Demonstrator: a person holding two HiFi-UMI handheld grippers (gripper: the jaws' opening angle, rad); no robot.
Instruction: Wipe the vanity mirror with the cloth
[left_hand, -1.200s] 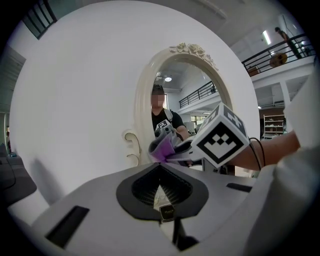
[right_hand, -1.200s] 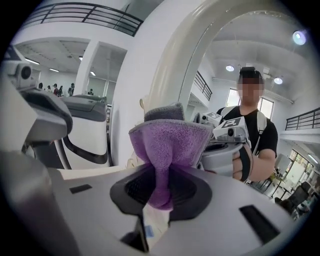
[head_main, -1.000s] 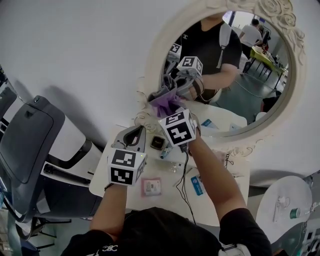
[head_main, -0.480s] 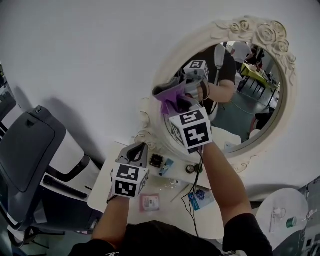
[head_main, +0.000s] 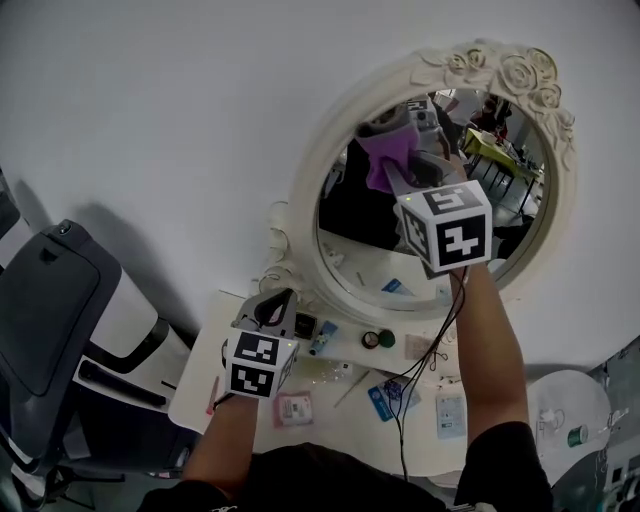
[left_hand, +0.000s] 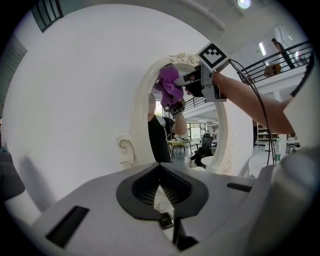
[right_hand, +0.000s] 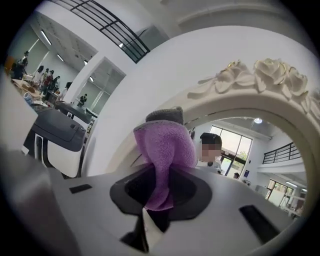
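The oval vanity mirror (head_main: 305, 190) has an ornate cream frame and stands against the white wall. My right gripper (head_main: 408, 168) is raised to the upper left part of the glass, shut on a purple cloth (head_main: 384, 160) that presses on the mirror. In the right gripper view the cloth (right_hand: 165, 147) hangs bunched out of the jaws (right_hand: 161, 187), with the rose-carved frame (right_hand: 260, 75) just beyond. My left gripper (head_main: 273, 304) hovers low over the table's left end, shut and empty. Its own view (left_hand: 160, 192) shows the mirror (left_hand: 140, 115) and the cloth (left_hand: 170, 86) ahead.
The white table (head_main: 195, 385) below the mirror carries small items: a pink packet (head_main: 300, 377), blue packets (head_main: 383, 397), a green-lidded pot (head_main: 386, 340) and a black cable (head_main: 405, 400). A grey chair (head_main: 50, 300) stands at the left, a round white side table (head_main: 570, 410) at the lower right.
My right gripper has carried the cloth up and to the right across the glass, from the lower left edge to the upper part. The left gripper has stayed put.
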